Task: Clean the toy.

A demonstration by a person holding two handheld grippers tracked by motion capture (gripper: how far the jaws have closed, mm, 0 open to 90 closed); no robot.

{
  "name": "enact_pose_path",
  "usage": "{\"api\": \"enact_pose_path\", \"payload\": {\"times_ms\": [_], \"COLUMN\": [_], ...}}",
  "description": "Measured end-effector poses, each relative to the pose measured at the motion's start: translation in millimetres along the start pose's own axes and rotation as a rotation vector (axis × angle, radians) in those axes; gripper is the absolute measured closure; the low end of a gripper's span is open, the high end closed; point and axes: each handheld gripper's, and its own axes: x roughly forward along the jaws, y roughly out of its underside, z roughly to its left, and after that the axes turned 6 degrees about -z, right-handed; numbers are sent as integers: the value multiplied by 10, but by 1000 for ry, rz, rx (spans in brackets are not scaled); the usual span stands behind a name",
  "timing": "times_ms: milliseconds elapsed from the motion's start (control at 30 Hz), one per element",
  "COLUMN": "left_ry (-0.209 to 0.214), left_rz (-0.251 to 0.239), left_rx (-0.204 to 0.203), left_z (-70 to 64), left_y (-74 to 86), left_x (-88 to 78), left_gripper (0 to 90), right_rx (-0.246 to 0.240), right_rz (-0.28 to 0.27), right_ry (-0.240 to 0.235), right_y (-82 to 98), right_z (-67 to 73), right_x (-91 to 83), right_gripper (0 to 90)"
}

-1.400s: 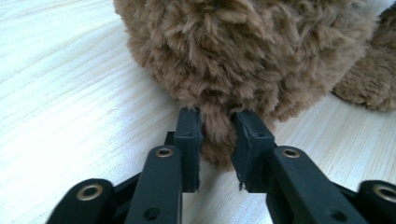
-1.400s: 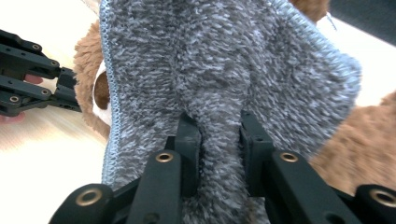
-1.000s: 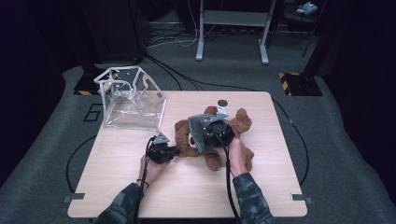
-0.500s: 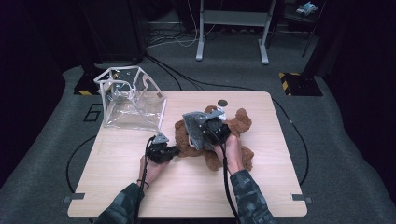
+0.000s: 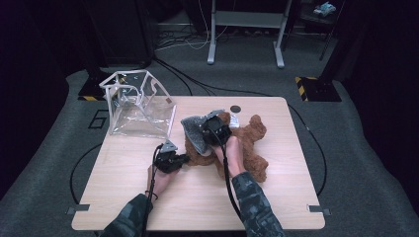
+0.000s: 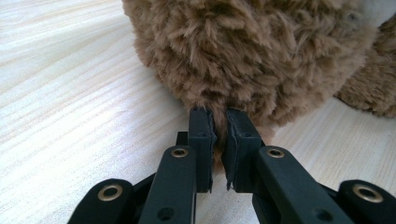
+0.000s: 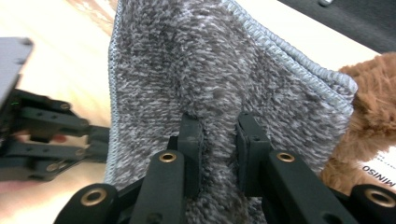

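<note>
The right claw (image 7: 218, 154) has just clamped down on a fold of the grey cloth (image 7: 219, 79); a second ago its jaws stood apart, and now the pile bulges between the pads. Since then the cloth (image 5: 196, 132) has been drawn slightly toward the person's left over the brown plush toy (image 5: 247, 140), so the pulling-away looks to be under way. The left claw (image 6: 219, 144) has closed further too and pinches a tuft of the toy's fur (image 6: 243, 51), pinning it low against the tabletop (image 6: 70, 93). Whether the cloth is caught on the toy beneath I cannot tell.

The toy lies mid-tabletop, well away from every edge. Bare wood (image 5: 197, 197) stretches toward the person. The clear plastic box (image 5: 138, 106) at the far left corner stands near the cloth's path leftward; a small dark disc (image 5: 235, 108) lies just behind the toy.
</note>
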Motion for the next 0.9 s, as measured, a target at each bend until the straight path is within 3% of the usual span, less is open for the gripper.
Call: {"api": "enact_pose_path", "payload": {"times_ms": [133,300,400,900], "left_ry": [-3,2,-3,-7], "left_rz": [-12,0,-10,-9], "left_rx": [-10,-6,8,7], "left_z": [-10,-10,-4,-3], "left_y": [4,0,1,1], "left_x": [3,-2,2,-2], "left_gripper": [824,825,826,825], "right_rx": [-11,-31,8,34], "right_rz": [-17,-8,-8,18], "right_ry": [-52,-69,-99,-149], "right_y": [36,144,212,445], "right_z": [65,159,172,219], "right_x": [-91,-78,-121,-135], "right_gripper": [754,756,757,760]}}
